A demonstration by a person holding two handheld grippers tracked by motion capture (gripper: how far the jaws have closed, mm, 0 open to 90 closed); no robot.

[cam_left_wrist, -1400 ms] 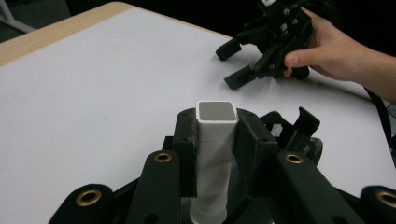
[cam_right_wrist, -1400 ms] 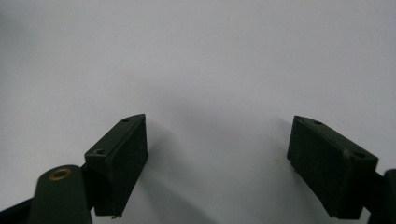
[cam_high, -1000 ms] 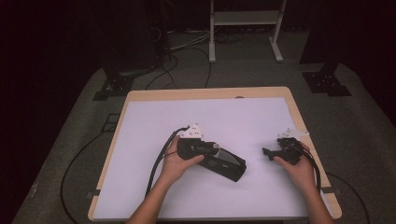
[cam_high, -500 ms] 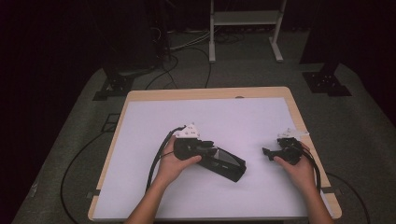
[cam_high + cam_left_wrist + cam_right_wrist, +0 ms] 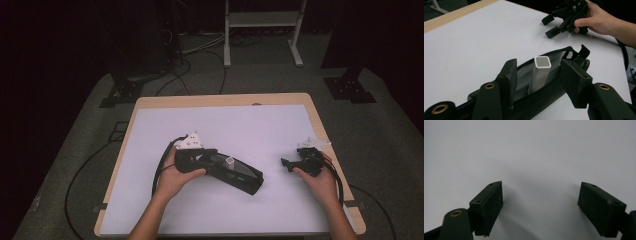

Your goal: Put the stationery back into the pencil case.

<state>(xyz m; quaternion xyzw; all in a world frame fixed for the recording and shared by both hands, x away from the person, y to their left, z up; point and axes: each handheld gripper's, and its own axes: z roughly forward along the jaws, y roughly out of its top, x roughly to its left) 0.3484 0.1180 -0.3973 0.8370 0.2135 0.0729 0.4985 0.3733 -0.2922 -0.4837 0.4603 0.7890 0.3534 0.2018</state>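
Change: left gripper (image 5: 227, 165) has shifted slightly left.
Pouch: black pouch (image 5: 240, 175) lies mid-table, long axis running toward lower right.
Tube: white tube (image 5: 539, 75) stands inside, between wide left jaws.
Right gripper (image 5: 289, 163): jaws wide, empty.

The person's left hand (image 5: 176, 175) grips the black two-jaw left gripper (image 5: 537, 75) low over the table, its jaws spread wide and pointing toward the person's right; the right hand (image 5: 320, 177) holds the black two-jaw right gripper (image 5: 540, 203) well apart near the table's right edge, jaws parted wide, aimed leftward; both forearms enter from the bottom edge.
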